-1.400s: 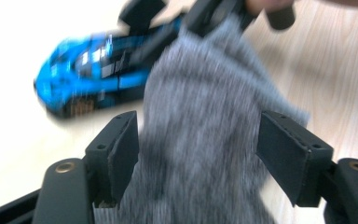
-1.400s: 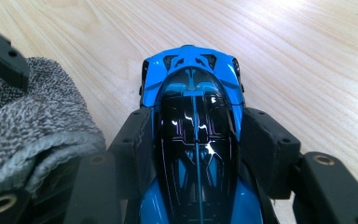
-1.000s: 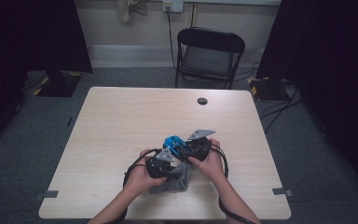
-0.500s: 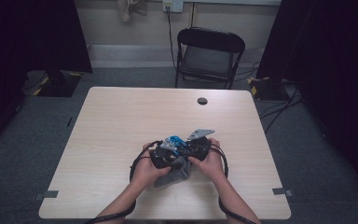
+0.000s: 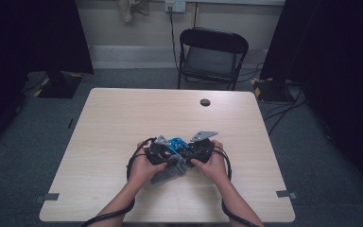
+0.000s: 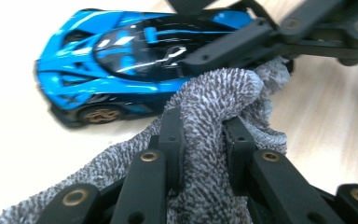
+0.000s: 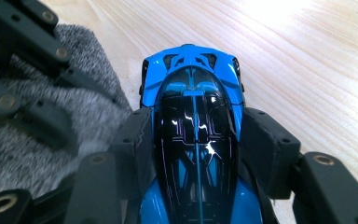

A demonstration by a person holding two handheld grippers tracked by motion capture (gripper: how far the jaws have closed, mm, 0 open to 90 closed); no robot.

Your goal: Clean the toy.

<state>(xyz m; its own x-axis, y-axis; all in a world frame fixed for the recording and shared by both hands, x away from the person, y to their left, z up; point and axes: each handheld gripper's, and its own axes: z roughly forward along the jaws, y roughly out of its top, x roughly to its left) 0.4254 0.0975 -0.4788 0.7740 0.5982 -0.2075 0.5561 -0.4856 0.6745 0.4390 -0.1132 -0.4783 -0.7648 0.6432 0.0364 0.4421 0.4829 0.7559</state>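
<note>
Near the lower middle of the high view, on the pale desk (image 5: pixel 123 118), the right hand-held gripper (image 7: pixel 193 140) clamps the blue toy car (image 7: pixel 193 107) by its sides, apparently steadying it. The left hand-held gripper (image 6: pixel 203 144) pinches a bunched grey cloth (image 6: pixel 214 102) against the car's flank, probably to wipe it.

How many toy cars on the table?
1. The glossy blue and black toy car sits near the table's front middle, clamped by the right gripper, beside the grey knitted cloth held by the left gripper. The cloth could hide something.
</note>
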